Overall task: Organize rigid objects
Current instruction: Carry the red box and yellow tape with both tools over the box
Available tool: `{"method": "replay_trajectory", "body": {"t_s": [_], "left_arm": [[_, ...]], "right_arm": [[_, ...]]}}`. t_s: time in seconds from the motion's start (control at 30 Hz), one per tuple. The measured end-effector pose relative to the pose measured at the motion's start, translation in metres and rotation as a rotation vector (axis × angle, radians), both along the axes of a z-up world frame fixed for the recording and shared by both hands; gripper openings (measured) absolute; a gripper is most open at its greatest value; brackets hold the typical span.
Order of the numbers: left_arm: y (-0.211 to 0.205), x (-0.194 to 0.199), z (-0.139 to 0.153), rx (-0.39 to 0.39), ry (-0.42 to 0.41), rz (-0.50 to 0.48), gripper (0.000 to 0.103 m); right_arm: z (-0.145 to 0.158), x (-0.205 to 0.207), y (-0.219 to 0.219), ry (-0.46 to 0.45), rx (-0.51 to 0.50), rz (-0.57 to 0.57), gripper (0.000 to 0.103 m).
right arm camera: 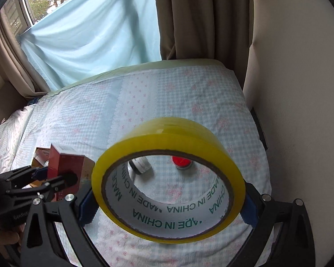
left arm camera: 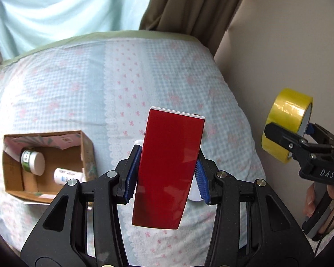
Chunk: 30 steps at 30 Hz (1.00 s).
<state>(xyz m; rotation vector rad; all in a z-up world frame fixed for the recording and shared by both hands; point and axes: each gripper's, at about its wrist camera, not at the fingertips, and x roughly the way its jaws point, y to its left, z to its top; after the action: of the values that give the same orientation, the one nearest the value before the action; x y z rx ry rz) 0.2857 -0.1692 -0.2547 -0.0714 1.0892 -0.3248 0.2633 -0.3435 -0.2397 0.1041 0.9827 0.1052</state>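
bed [left arm camera: 167, 71] below | left gripper [left arm camera: 167, 173] level, clamping red box [left arm camera: 169, 166] | right gripper [right arm camera: 167, 202] raised, clamping tape roll [right arm camera: 167, 178]

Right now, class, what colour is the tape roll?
Yellow, with a white core printed in green; the tape roll shows best in the right wrist view.

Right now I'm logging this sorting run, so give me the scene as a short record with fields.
surface: bed with checked quilt
left claw: shut on red box
right claw: shut on yellow tape roll
cardboard box: open, on quilt, holds two white bottles
loose on quilt: red-capped item, dark-capped bottle
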Motion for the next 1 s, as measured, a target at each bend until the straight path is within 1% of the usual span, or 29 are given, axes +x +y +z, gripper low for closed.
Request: {"method": "replay_trajectory", "body": {"t_s": [0.1, 0.27, 0.33, 0.47, 0.63, 0.73, 0.87, 0.93, 1.0], "left_arm": [[0.032, -0.010, 0.032, -0.011, -0.034, 0.058, 0.042], [0.087, -0.029, 0.066, 0.002, -0.084, 0.125, 0.042], [0.112, -0.038, 0.075, 0.001, -0.092, 0.147, 0.042], [0.165, -0.052, 0.081, 0.008, -0.103, 0.173, 0.042], [0.236, -0.059, 0.073, -0.023, -0.080, 0.195, 0.042], [0.277, -0.060, 0.066, -0.020, -0.056, 0.187, 0.042], [0.326, -0.057, 0.051, -0.004, -0.036, 0.150, 0.042], [0.348, -0.053, 0.041, -0.006, -0.015, 0.136, 0.042], [0.366, -0.048, 0.031, -0.010, 0.011, 0.126, 0.042]], "right_arm": [[0.022, -0.008, 0.019, -0.020, 0.004, 0.041, 0.100], [0.048, -0.022, 0.061, -0.054, 0.012, 0.099, 0.100], [0.054, -0.025, 0.080, -0.054, 0.025, 0.116, 0.100], [0.060, -0.031, 0.125, -0.049, 0.036, 0.148, 0.100], [0.059, -0.039, 0.187, -0.024, 0.054, 0.155, 0.100], [0.055, -0.042, 0.225, -0.002, 0.069, 0.126, 0.100], [0.044, -0.042, 0.273, 0.037, 0.083, 0.087, 0.100], [0.036, -0.041, 0.296, 0.059, 0.084, 0.060, 0.100], [0.027, -0.039, 0.315, 0.086, 0.104, 0.033, 0.100]]}}
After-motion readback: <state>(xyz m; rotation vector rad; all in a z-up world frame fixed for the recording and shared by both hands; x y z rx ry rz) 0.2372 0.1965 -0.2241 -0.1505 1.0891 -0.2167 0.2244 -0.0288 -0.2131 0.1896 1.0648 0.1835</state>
